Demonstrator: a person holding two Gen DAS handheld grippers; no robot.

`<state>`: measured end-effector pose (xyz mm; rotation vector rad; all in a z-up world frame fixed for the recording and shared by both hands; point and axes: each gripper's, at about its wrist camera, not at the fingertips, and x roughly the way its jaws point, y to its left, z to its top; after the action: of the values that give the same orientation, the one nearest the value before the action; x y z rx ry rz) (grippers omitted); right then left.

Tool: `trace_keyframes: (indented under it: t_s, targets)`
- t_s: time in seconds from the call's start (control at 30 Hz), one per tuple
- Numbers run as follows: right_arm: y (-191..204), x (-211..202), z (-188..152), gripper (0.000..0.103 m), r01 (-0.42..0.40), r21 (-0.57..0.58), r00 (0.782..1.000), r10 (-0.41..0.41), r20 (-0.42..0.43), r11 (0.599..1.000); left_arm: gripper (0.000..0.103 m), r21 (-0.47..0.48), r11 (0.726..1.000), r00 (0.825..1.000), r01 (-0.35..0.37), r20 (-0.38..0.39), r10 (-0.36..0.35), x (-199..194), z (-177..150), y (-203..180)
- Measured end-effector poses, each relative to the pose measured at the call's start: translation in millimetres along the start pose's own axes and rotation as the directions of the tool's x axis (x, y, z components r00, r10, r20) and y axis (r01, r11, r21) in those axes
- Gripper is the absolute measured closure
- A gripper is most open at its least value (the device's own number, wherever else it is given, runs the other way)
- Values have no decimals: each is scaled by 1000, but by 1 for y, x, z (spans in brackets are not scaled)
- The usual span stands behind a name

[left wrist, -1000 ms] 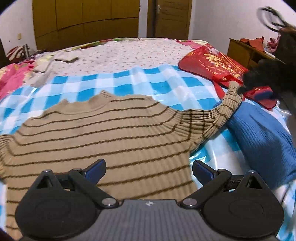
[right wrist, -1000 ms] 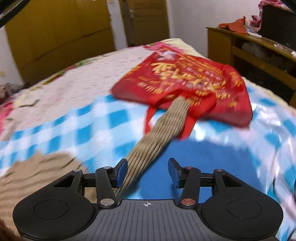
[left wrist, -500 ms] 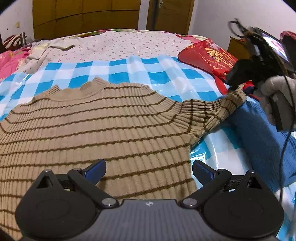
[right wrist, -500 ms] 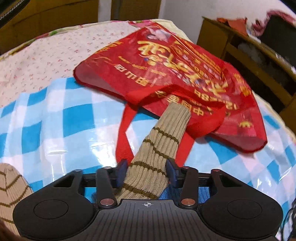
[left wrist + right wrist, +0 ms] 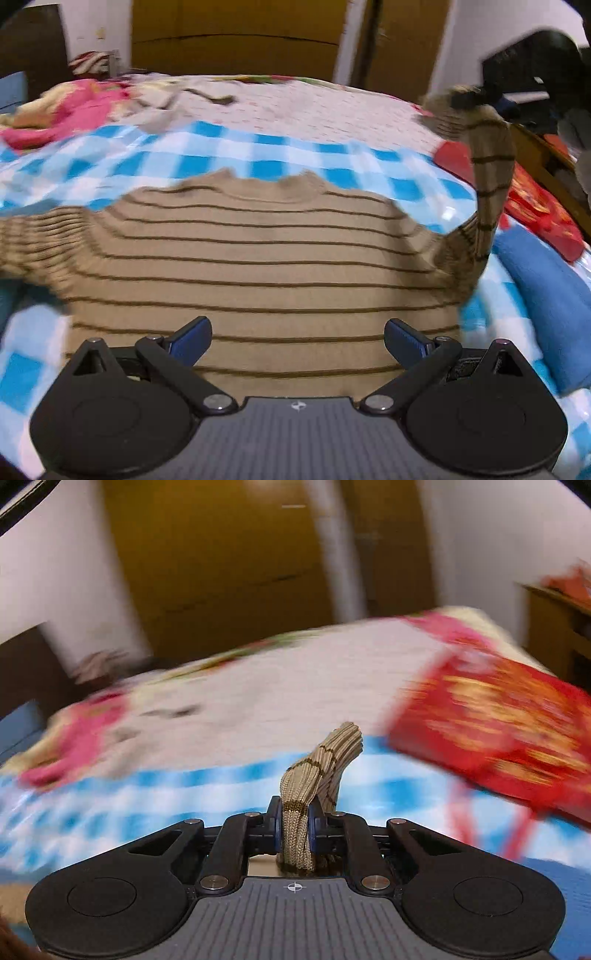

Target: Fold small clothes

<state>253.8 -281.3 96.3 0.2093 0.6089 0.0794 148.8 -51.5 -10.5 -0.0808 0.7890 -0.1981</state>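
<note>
A tan sweater with thin brown stripes [image 5: 258, 266] lies flat on the blue-and-white checked sheet [image 5: 258, 147]. My left gripper [image 5: 297, 336] is open and empty, low over the sweater's hem. My right gripper [image 5: 294, 825] is shut on the sweater's right sleeve cuff [image 5: 325, 760] and holds it up above the bed. In the left wrist view the right gripper [image 5: 476, 98] is at the upper right, with the sleeve [image 5: 487, 177] hanging from it down to the shoulder.
A red printed bag [image 5: 498, 720] lies on the bed to the right, also in the left wrist view [image 5: 535, 210]. A blue garment [image 5: 546, 299] lies right of the sweater. Pink cloth [image 5: 66, 110] is bunched at the far left. A wooden wardrobe [image 5: 236, 40] stands behind the bed.
My right gripper closed on the sleeve cuff and lifted it off the bed, up and toward the left. My left gripper stayed open and shifted over the sweater's hem.
</note>
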Motion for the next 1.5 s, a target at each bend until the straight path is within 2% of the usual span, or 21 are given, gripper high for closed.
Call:
trace_keyframes:
  t_s: [0.03, 0.1, 0.17, 0.23, 0.3, 0.43, 0.67, 0.9, 1.17, 1.2, 1.23, 1.27, 1.37, 1.43, 1.5]
  targets:
    - [20, 4, -4, 85, -61, -29, 998, 61, -13, 998, 0, -6, 1000, 1000, -22, 5, 22, -2, -2, 8]
    - [56, 18, -18, 85, -201, -89, 978, 193, -84, 976, 0, -11, 998, 998, -67, 10, 67, -4, -9, 24]
    - [85, 33, -38, 81, -255, -145, 960, 233, -155, 956, 0, -8, 994, 994, -109, 13, 109, -4, -16, 36]
    - [99, 42, -50, 78, -231, -206, 966, 199, -164, 951, 0, -12, 991, 991, -130, 7, 130, -3, -23, 45]
    - [100, 49, -53, 76, -186, -217, 975, 152, -164, 958, 0, -30, 991, 992, -128, -2, 128, -2, -27, 54]
    - [90, 53, -66, 76, -155, -249, 974, 106, -202, 956, 0, -49, 992, 994, -112, -6, 112, 1, -32, 66]
    - [116, 50, -133, 76, -214, -427, 947, 80, -310, 878, 0, -41, 991, 992, -126, 9, 127, 3, -36, 80]
    - [163, 74, -143, 76, -317, -461, 924, 159, -348, 829, 0, -41, 992, 992, -122, 27, 123, 0, -37, 87]
    - [190, 132, -143, 76, -234, -542, 949, 68, -308, 807, 0, -45, 993, 993, -112, 31, 113, 2, -38, 94]
    - [190, 136, -141, 81, -230, -529, 948, 65, -313, 817, 0, -46, 993, 993, -113, 34, 114, 2, -38, 95]
    - [188, 138, -136, 91, -230, -492, 943, 68, -326, 840, 0, -50, 993, 993, -111, 38, 113, 1, -38, 97]
    - [185, 138, -129, 96, -234, -451, 939, 80, -335, 861, 0, -57, 993, 993, -108, 42, 110, 0, -37, 98]
    - [173, 126, -104, 98, -280, -315, 923, 164, -349, 907, 0, -85, 992, 994, -95, 53, 100, -3, -36, 105]
    - [167, 106, -84, 98, -344, -245, 908, 254, -333, 907, 0, -106, 991, 994, -87, 61, 94, -6, -35, 109]
    - [165, 86, -69, 98, -416, -212, 886, 341, -315, 884, 0, -123, 989, 994, -81, 67, 89, -7, -34, 112]
